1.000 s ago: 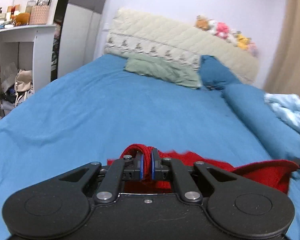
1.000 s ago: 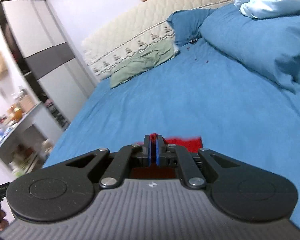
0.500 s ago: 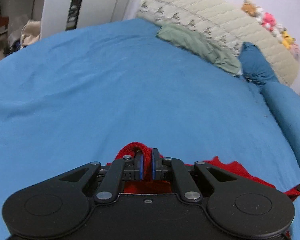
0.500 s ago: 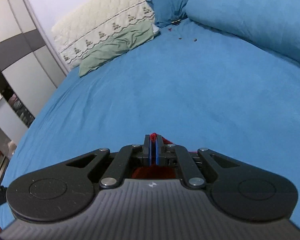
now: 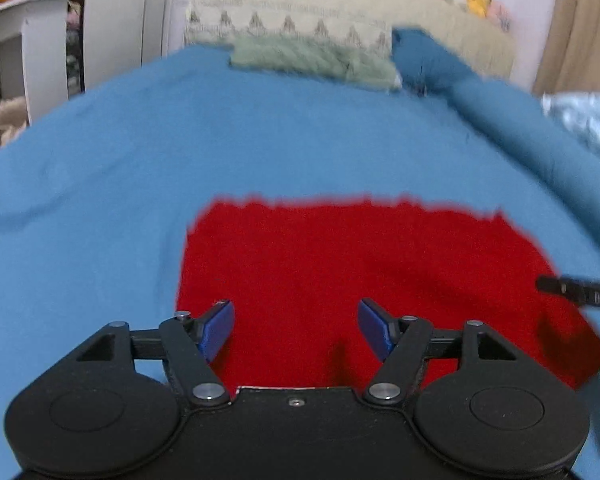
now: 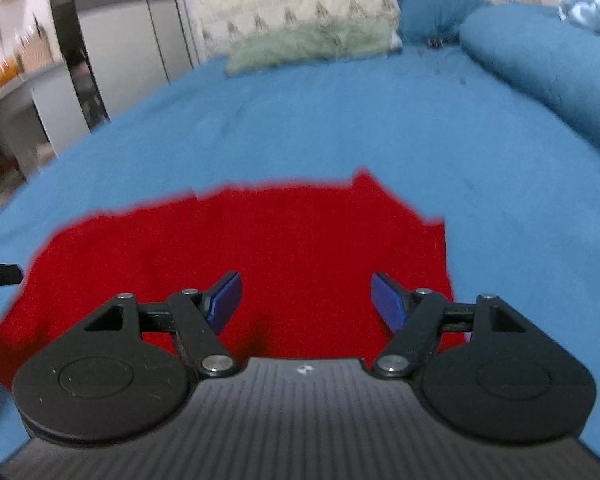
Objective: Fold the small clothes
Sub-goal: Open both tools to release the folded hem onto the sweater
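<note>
Both grippers, the left gripper [image 5: 296, 330] and right gripper [image 6: 306, 300], have just been opening and now gape with nothing pinched, above the red garment [image 5: 360, 276] lying flat in the lower centre on the blue bedsheet [image 5: 260, 132]. It looks soft, light and floppy; I'd pinch it at an edge or corner.

**Soft, even room light; motion blur in both wrist views**

Light is diffuse and moderately bright, with no glare and no clear source. Both views are smeared by motion: the far headboard [image 5: 340, 20], the green pillow [image 5: 312, 58] and the edges of the red garment [image 5: 360, 280] look feathered and soft. The near gripper bodies stay sharp. Faint shadows darken the red garment [image 6: 240, 260] just beside each gripper. Fisheye distortion bows the blue bed [image 6: 340, 120] and bends the wardrobe [image 6: 120, 32] at the left edge; corners vignette to black.
</note>
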Tool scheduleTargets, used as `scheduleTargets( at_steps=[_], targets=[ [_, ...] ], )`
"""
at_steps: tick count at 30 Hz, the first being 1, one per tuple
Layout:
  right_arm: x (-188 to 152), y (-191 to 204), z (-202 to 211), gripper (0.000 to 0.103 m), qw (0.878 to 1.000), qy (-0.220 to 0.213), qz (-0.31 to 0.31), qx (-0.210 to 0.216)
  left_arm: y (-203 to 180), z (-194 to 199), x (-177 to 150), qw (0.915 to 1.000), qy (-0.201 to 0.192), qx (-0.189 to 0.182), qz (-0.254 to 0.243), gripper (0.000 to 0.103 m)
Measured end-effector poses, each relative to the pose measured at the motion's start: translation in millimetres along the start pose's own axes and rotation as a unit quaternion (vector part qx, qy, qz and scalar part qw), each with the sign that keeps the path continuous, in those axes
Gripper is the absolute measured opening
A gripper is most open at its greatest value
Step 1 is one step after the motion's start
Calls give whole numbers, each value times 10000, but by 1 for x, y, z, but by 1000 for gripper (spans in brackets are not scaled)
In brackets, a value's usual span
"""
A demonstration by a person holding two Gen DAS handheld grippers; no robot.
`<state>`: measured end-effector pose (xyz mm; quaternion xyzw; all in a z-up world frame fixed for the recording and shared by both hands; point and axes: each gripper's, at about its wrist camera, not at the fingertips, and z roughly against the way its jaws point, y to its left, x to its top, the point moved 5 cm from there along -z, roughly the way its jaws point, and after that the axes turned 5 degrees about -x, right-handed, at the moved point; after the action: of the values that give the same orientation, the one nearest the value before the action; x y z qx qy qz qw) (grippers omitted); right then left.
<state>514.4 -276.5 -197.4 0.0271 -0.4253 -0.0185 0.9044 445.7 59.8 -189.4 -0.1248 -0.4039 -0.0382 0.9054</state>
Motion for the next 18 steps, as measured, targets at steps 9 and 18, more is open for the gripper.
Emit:
scheduleTargets(
  at_steps=[9,18],
  targets=[
    [-16,-29,-34,86,9959,225,-497,-719,4,-13,-33,9988,446,61,-166,73],
    [15,-37,68,94,9972,-563,-367,-313,-13,20,-10,9988,379,243,-202,75]
  ],
)
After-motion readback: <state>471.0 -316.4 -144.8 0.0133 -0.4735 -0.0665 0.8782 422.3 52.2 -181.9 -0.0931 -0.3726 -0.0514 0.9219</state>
